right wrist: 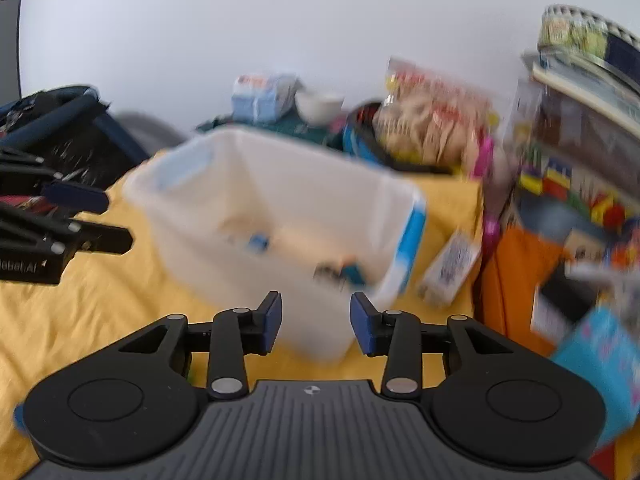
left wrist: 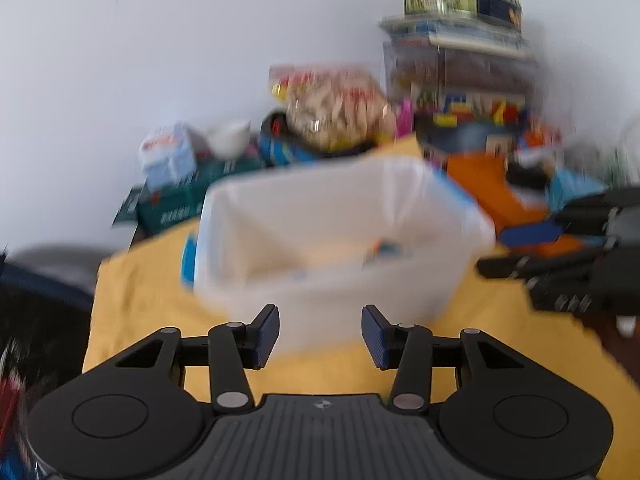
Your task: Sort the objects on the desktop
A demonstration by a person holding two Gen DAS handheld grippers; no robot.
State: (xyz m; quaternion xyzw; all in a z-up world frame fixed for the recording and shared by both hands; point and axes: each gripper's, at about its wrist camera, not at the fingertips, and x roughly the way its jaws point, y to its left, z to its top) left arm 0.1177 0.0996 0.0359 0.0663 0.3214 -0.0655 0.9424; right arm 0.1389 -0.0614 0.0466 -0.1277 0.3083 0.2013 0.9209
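Both views are motion-blurred. The left gripper [left wrist: 320, 336] has its fingers [left wrist: 266, 336] spread with nothing between them, and just ahead of them stands a translucent white bin [left wrist: 280, 248] with blue handles on the yellow-covered surface [left wrist: 136, 292]. A few small items, one blue, lie on the bin's floor; what they are cannot be told. The right gripper [right wrist: 316, 322] likewise has its fingers [right wrist: 270, 322] parted and empty, pointed at the near corner of the same bin. Right of those fingers a small white box [right wrist: 448, 276] lies tilted beside the bin. Beyond the bin sit a snack bag [left wrist: 336, 112], a white bowl [left wrist: 228, 138] and a clutter of boxes.
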